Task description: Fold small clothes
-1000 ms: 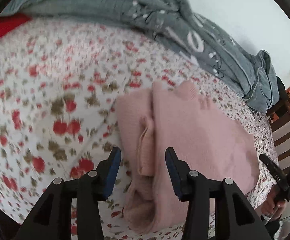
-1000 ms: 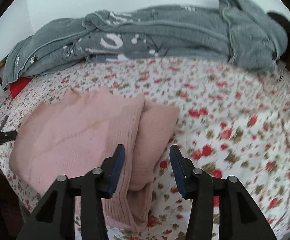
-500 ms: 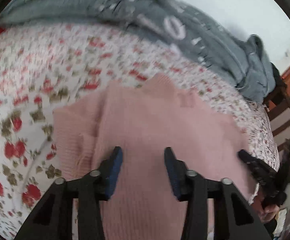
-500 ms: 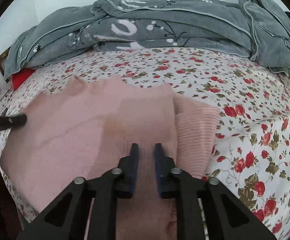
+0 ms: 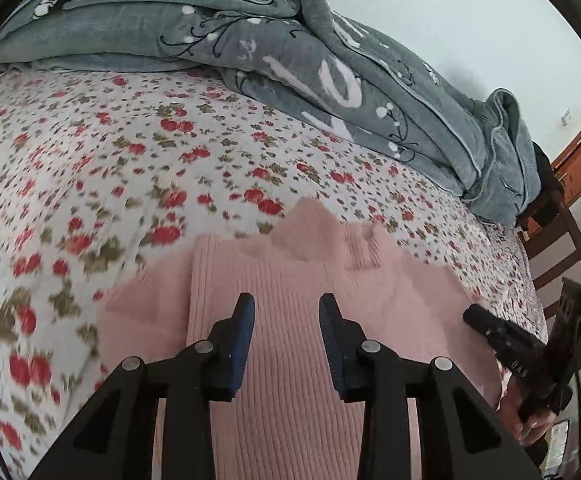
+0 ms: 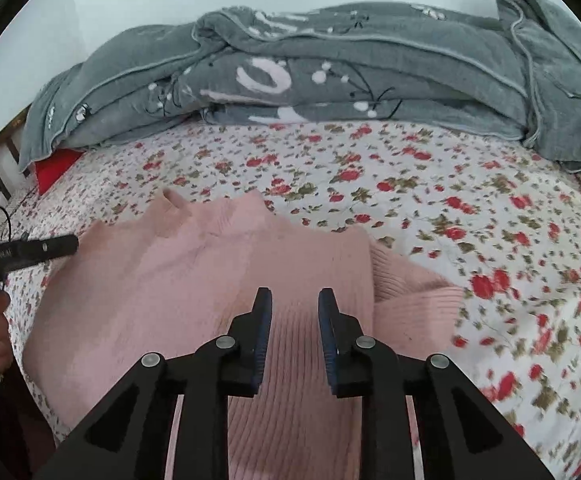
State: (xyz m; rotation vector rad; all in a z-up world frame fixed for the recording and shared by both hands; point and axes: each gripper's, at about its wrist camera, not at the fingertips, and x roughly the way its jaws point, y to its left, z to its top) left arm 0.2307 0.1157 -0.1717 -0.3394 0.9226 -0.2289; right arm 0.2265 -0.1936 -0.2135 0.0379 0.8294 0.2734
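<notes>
1. A pink ribbed-knit sweater [image 5: 290, 276] lies flat on a bed covered by a white sheet printed with red flowers [image 5: 102, 168]. In both wrist views it fills the lower centre of the frame, its collar toward the upper part of the picture.
2. One sleeve is folded in and shows at the lower right of the right wrist view [image 6: 410, 292]; in the left wrist view a sleeve fold lies at the lower left of the garment.
3. The left gripper [image 5: 286, 334] sits low over the sweater's ribbed body. Its blue-padded jaws stand apart with knit visible between them, and the pads do not press on it.
4. The right gripper [image 6: 294, 330] is likewise over the sweater, and its jaws are opening; fabric shows in the gap but is not clamped.
5. A rumpled grey blanket with white lettering [image 6: 330, 80] is piled across the top of both frames.
6. A red item [image 6: 56, 168] peeks out at the left under the blanket.
7. A wooden chair [image 5: 562, 256] stands at the right edge of the left wrist view.
</notes>
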